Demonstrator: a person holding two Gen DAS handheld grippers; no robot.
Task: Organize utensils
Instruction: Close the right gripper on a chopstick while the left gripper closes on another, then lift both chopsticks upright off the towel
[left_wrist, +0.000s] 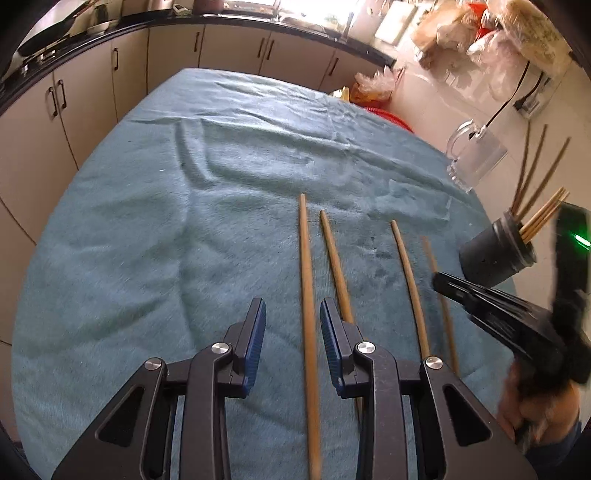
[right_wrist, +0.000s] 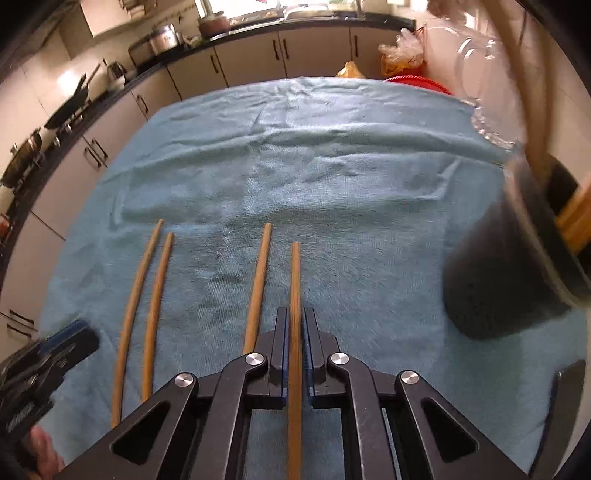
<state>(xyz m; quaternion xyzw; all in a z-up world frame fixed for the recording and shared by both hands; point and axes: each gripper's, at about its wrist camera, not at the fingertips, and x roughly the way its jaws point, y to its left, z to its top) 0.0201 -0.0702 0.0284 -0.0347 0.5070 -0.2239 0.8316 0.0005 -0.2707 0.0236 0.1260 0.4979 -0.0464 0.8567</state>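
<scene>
Right wrist: chopstick (right_wrist: 295, 295) between closed jaws.

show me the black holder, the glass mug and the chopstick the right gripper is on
black holder (left_wrist: 491, 260), left wrist view, on its dark side wall
glass mug (left_wrist: 480, 155), left wrist view, on its clear body
chopstick (right_wrist: 295, 273), right wrist view, on its shaft ahead of the right gripper (right_wrist: 295, 325)

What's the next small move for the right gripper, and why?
Probably lift. The right gripper is shut on the rightmost chopstick, which lies on the blue towel. Raising it clears the towel for carrying to the black holder, where other chopsticks already stand.
</scene>
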